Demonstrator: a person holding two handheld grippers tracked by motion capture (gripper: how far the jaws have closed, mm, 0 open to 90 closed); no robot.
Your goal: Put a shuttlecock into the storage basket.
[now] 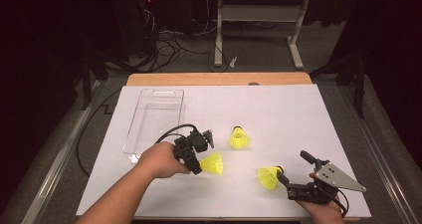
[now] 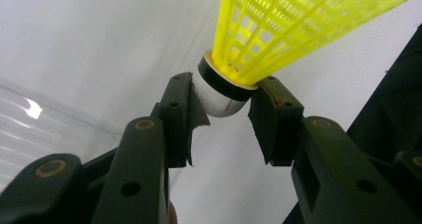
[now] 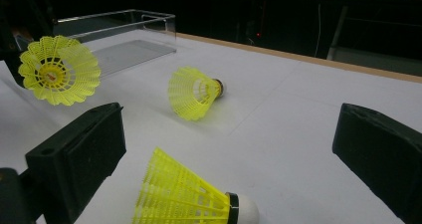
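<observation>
The left gripper (image 2: 221, 102) is clamped on the white cork of a yellow shuttlecock (image 2: 278, 30): in the left gripper view the two black jaws pinch the rounded cork from either side, just below its black band, and the yellow mesh skirt fans up and away from them. In the high view this held shuttlecock (image 1: 213, 163) sits at the left gripper (image 1: 196, 165), left of the table's middle, its skirt pointing right, with the person's left hand (image 1: 160, 159) wrapped around the tool behind it. Just to the left and farther back lies a clear plastic tray (image 1: 144, 129) on the white table sheet (image 1: 278, 109). A second shuttlecock (image 1: 239, 138) lies on the sheet a little right of and beyond the held one, apart from it; in the right gripper view it (image 3: 193, 93) rests on its side with the cork toward the right. The right gripper (image 1: 291, 176) is near the front right corner of the table, its jaws spread wide apart and holding nothing. A third shuttlecock (image 1: 269, 176) lies just left of it in the high view; in the right gripper view it (image 3: 191, 196) lies on its side between the open jaws, touching neither.
</observation>
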